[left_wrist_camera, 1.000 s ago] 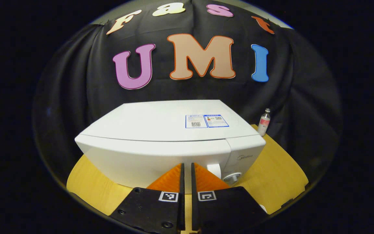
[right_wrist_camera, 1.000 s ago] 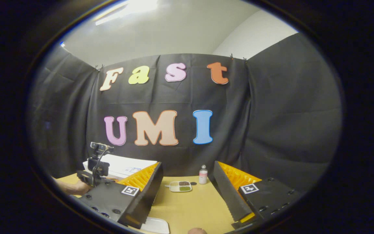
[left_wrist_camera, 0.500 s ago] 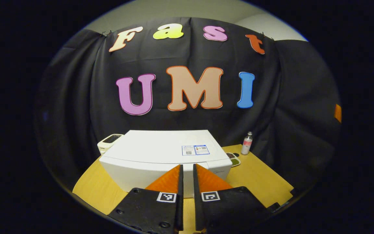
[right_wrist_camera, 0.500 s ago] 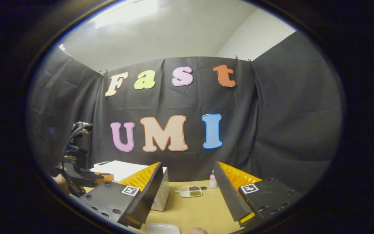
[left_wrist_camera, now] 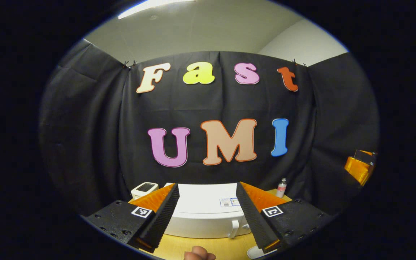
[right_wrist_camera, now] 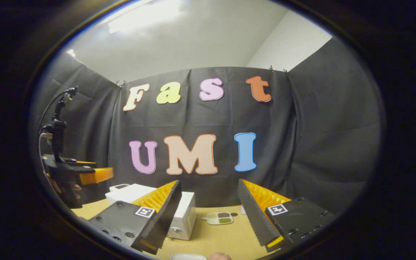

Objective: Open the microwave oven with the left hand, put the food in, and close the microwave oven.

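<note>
Standing closed: one microwave; one food tray; one bottle.

Dim booth, lit from above: a ceiling light blows out to white glare at top of right gripper view, a thinner strip at top of left gripper view. Black cloth soaks up most light, w/ soft folds barely readable. Fisheye bends both views hard at edges, wall lines curving, corners vignetted. White microwave reads bright but not clipped; table warm yellow, w/ faint shadows. Near fingers slightly soft; left gripper in right gripper view smeared toward rim
</note>
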